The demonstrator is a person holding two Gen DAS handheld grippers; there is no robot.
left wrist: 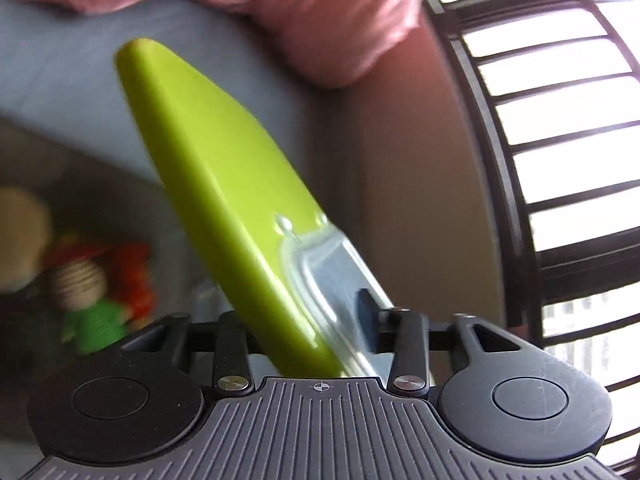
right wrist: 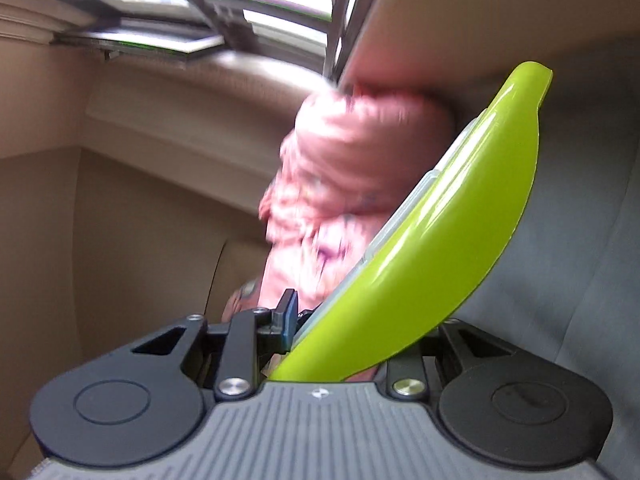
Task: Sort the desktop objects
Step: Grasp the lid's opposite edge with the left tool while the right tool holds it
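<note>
A lime-green flat case with a clear plastic edge [left wrist: 208, 168] is held in the air, tilted. My left gripper [left wrist: 312, 332] is shut on one end of it; only the blue pad of the right finger [left wrist: 366, 302] shows. The same green case [right wrist: 432, 240] fills the right wrist view, and my right gripper [right wrist: 352, 340] is shut on its other end, with one blue pad [right wrist: 290, 312] showing beside it. Both views are blurred.
A small doll with orange hair and a green dress [left wrist: 96, 300] lies low on the left by a tan round thing [left wrist: 20, 236]. A grey-blue surface [left wrist: 60, 68] lies behind. A person in pink [right wrist: 352, 176] stands close. Barred windows [left wrist: 560, 100] are on the right.
</note>
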